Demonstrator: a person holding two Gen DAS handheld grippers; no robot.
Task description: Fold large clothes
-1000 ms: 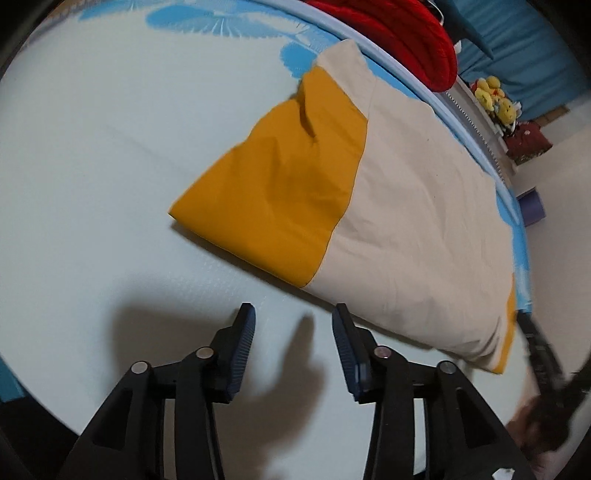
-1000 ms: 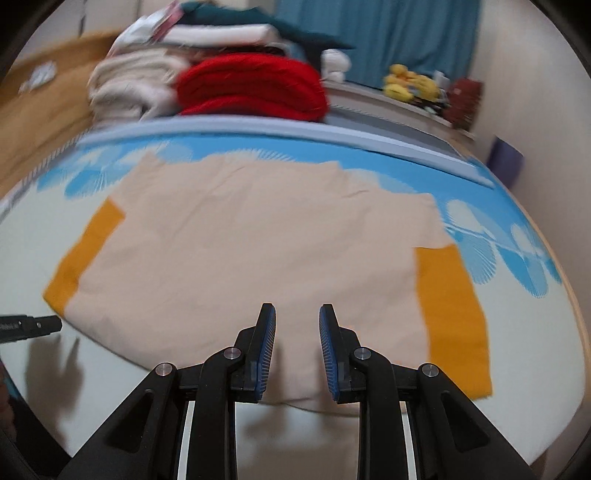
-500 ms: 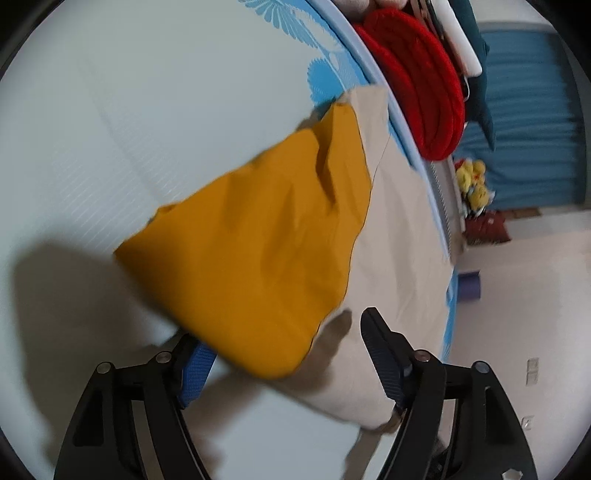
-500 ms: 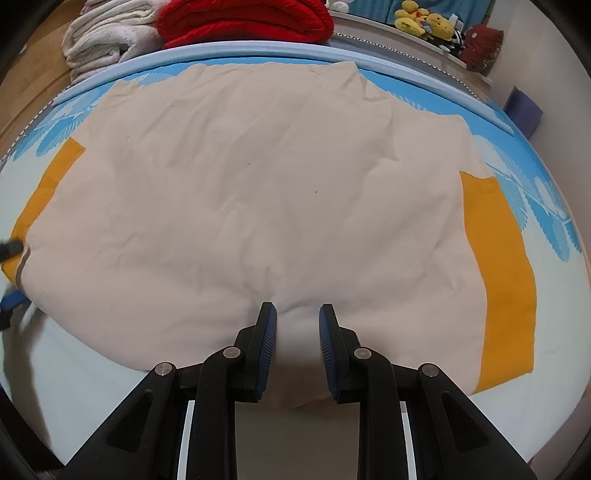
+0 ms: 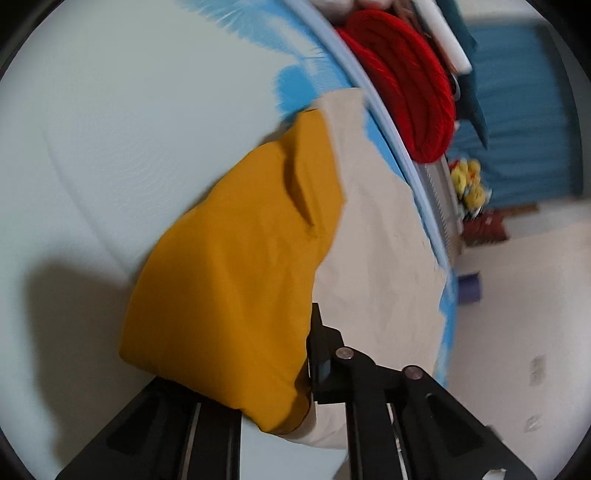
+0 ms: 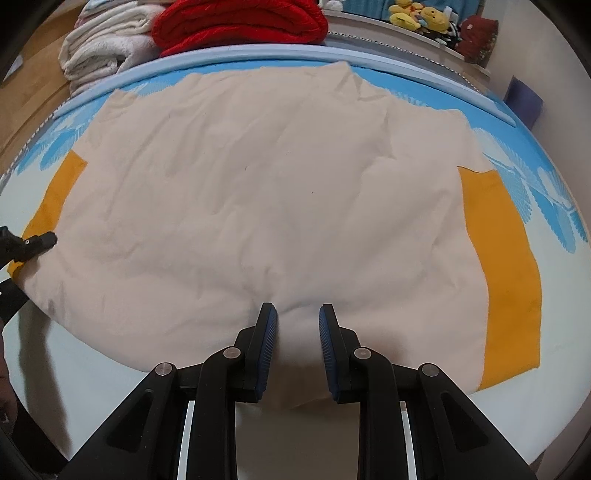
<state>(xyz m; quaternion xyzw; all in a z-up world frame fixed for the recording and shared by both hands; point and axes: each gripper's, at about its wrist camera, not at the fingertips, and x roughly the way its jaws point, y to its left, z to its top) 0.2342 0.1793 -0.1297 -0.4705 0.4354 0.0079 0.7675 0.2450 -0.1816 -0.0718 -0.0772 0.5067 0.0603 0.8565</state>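
Observation:
A large cream garment (image 6: pixel 258 192) with orange sleeves lies spread flat on the bed. In the left wrist view its left orange sleeve (image 5: pixel 236 280) is raised and drapes over my left gripper (image 5: pixel 295 373), which is shut on the sleeve's end; only the right finger (image 5: pixel 321 354) shows. The same gripper appears at the left edge of the right wrist view (image 6: pixel 33 243). My right gripper (image 6: pixel 295 332) is open, its fingers straddling the cream hem at the near middle. The right orange sleeve (image 6: pixel 502 269) lies flat.
The bed sheet (image 6: pixel 546 206) is pale with blue leaf prints. Folded red (image 6: pixel 240 22) and white (image 6: pixel 103 48) blankets are stacked beyond the far edge. Plush toys (image 6: pixel 417 16) sit on a ledge. A blue curtain (image 5: pixel 524 122) hangs behind.
My left gripper moved onto the orange sleeve, closed on it and lifted it. My right gripper advanced until its open fingers straddle the cream hem.

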